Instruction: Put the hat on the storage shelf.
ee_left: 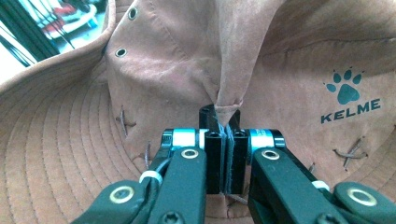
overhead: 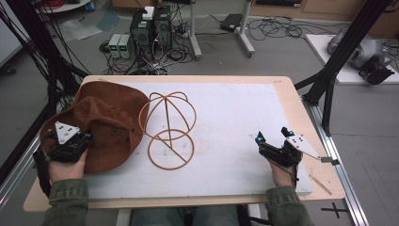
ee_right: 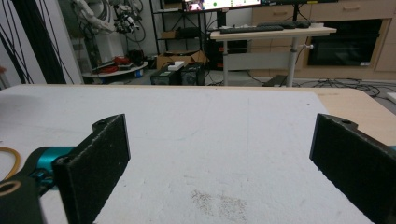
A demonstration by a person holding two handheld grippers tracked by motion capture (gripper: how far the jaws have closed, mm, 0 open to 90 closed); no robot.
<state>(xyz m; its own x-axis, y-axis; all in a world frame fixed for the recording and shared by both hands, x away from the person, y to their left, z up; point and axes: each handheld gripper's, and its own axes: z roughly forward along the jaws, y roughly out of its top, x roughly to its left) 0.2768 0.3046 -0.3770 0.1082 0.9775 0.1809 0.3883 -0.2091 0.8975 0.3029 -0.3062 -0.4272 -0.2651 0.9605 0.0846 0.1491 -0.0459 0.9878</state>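
A brown suede bucket hat (overhead: 106,117) lies at the table's left, its brim raised toward my left gripper (overhead: 81,140). In the left gripper view the jaws are pressed together on a fold of the hat (ee_left: 177,70), which bears a teal paw print and the word KELME; the left gripper (ee_left: 226,135) pinches the cloth near its crown. A tan wire hat stand (overhead: 167,128) with a domed cage and a ring base sits just right of the hat. My right gripper (overhead: 273,136) rests near the table's right front, and in its own view the right gripper (ee_right: 219,154) stands wide open over bare white board.
The white board (overhead: 235,122) covers a wooden table (overhead: 287,94). A black frame post (overhead: 329,80) stands past the right edge. Computer boxes and cables (overhead: 150,33) sit on the floor beyond the far edge.
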